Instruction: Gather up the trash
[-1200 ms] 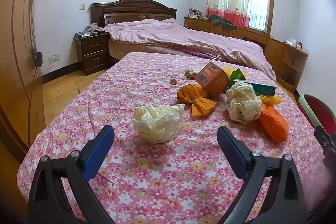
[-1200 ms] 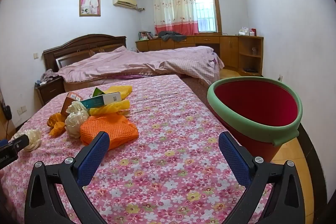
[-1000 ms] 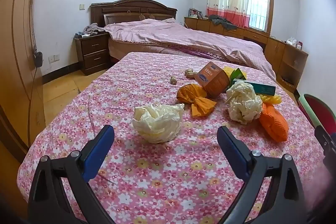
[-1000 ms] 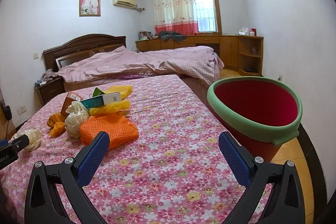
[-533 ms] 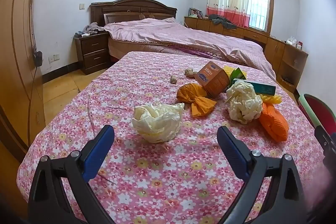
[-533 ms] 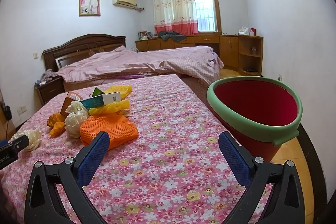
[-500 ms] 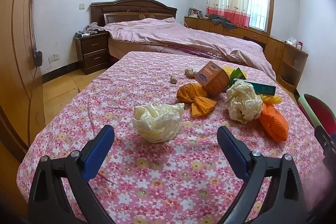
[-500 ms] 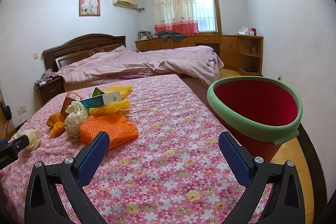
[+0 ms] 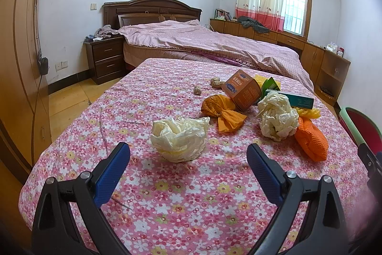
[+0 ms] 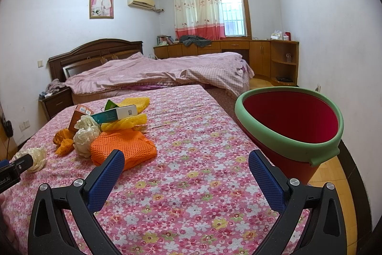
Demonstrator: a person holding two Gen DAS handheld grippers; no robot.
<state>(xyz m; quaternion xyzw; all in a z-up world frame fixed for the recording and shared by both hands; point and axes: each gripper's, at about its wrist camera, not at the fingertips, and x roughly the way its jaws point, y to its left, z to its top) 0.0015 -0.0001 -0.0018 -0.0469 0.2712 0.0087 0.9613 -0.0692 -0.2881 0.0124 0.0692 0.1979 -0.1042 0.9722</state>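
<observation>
While both tools hang above the floral bedspread (image 9: 148, 97), nothing has visibly shifted since the frames a second or so back: every piece of rubbish lies where it lay, and both views are framed almost exactly as before. The left gripper (image 9: 188, 160) has its blue-padded jaws spread wide and empty, just as earlier, with the cream paper wad (image 9: 179, 139) resting on the spread just beyond and between the tips, untouched. Farther off lie the orange twisted wrapper (image 9: 222, 111), the brown carton (image 9: 242, 90) tilted against it, a second crumpled paper ball (image 9: 277, 120), the orange mesh pouch (image 9: 310, 141) touching that ball, a teal and white box (image 9: 299, 100) and yellow mesh pieces (image 9: 309, 112) behind. Two small nut shells (image 9: 197, 89) sit apart toward the far edge of the spread.

The right gripper (image 10: 186, 165) is likewise fully open and holds nothing, unchanged from before; it points over bare bedspread, with the orange mesh pouch (image 10: 124, 147) just beyond its left finger. The red bin with a green rim (image 10: 289, 126) stands beside the bed's right edge, near the right finger, its inside showing only red. At the left border of that view, the tip of the left gripper overlaps the cream paper wad (image 10: 35, 157).
</observation>
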